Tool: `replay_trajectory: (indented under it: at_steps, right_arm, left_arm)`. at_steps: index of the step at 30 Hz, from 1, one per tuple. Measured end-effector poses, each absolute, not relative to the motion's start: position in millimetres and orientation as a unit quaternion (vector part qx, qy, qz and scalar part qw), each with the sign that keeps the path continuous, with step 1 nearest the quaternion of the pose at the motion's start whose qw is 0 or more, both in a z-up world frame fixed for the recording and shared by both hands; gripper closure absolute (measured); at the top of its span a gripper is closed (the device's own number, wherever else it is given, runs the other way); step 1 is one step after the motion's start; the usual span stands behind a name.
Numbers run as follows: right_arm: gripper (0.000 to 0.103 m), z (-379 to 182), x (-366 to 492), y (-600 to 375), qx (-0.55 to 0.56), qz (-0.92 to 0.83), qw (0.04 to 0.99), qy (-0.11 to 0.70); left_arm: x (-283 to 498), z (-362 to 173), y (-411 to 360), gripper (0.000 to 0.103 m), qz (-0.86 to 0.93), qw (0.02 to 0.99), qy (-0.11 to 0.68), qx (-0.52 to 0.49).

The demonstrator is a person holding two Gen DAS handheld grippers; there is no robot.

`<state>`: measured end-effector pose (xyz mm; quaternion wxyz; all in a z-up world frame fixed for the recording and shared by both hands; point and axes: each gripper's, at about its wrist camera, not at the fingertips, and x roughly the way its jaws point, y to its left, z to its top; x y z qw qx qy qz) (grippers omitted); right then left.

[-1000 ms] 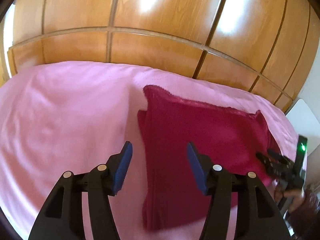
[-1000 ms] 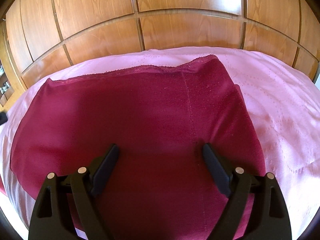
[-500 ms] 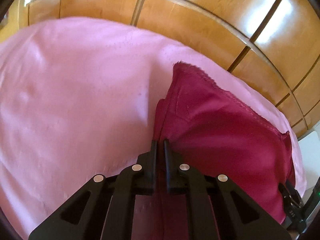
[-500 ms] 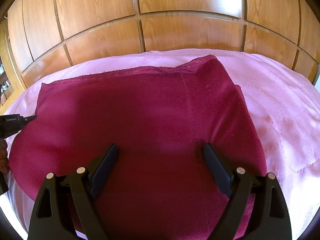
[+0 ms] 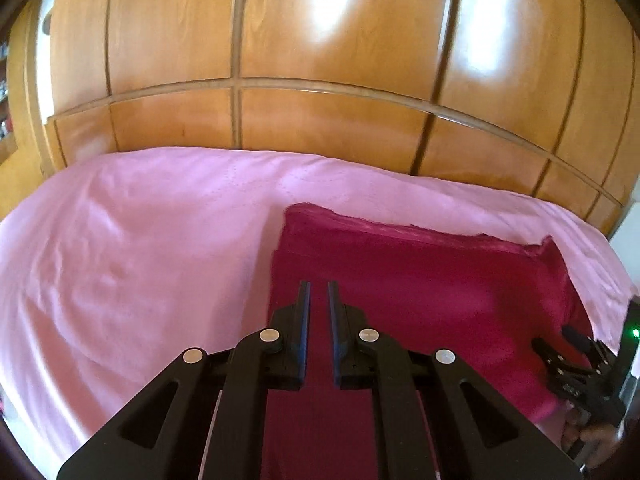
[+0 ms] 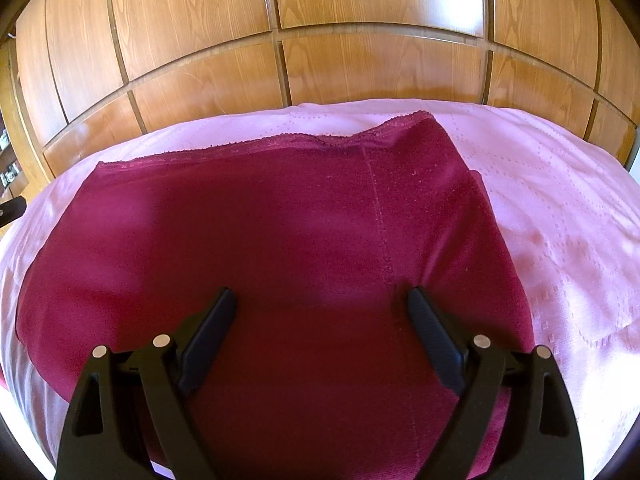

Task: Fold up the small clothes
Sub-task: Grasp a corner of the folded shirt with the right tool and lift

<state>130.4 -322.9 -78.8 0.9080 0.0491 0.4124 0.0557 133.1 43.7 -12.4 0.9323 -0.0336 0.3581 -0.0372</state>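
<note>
A dark red garment (image 5: 420,292) with a lace-trimmed far edge lies flat on the pink bedspread (image 5: 132,248); it also fills the right wrist view (image 6: 280,248). My left gripper (image 5: 318,286) hovers over the garment's left part with its jaws a narrow slit apart and nothing between them. My right gripper (image 6: 320,300) is open wide and empty over the garment's near middle. The right gripper also shows in the left wrist view (image 5: 576,364), at the garment's right edge.
A wooden panelled wardrobe (image 5: 320,80) stands along the far side of the bed. The pink bedspread (image 6: 560,220) extends to the right of the garment and, in the left wrist view, well to its left.
My left gripper shut at the garment's left edge half a second ago, then drew back and up with its jaws slightly parted and empty. My right gripper stayed open over the garment.
</note>
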Motion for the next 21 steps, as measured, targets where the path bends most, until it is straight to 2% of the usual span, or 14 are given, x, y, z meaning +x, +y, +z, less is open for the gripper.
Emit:
replay_trajectory:
  at_steps: [4, 6, 8, 21]
  right_arm:
    - [0.015, -79, 130, -323, 0.049, 0.056, 0.908, 0.413]
    - [0.015, -79, 130, -323, 0.050, 0.056, 0.908, 0.412]
    - [0.015, -78, 130, -323, 0.051, 0.056, 0.908, 0.412]
    - [0.015, -72, 131, -324, 0.063, 0.059, 0.901, 0.425]
  left_arm:
    - [127, -18, 33, 0.095, -0.052, 0.929, 0.367, -0.028]
    - [124, -20, 29, 0.074, -0.055, 0.928, 0.368, -0.027]
    - [118, -18, 26, 0.068, -0.058, 0.930, 0.363, -0.028]
    - [98, -25, 3, 0.068, -0.070, 0.927, 0.367, -0.006]
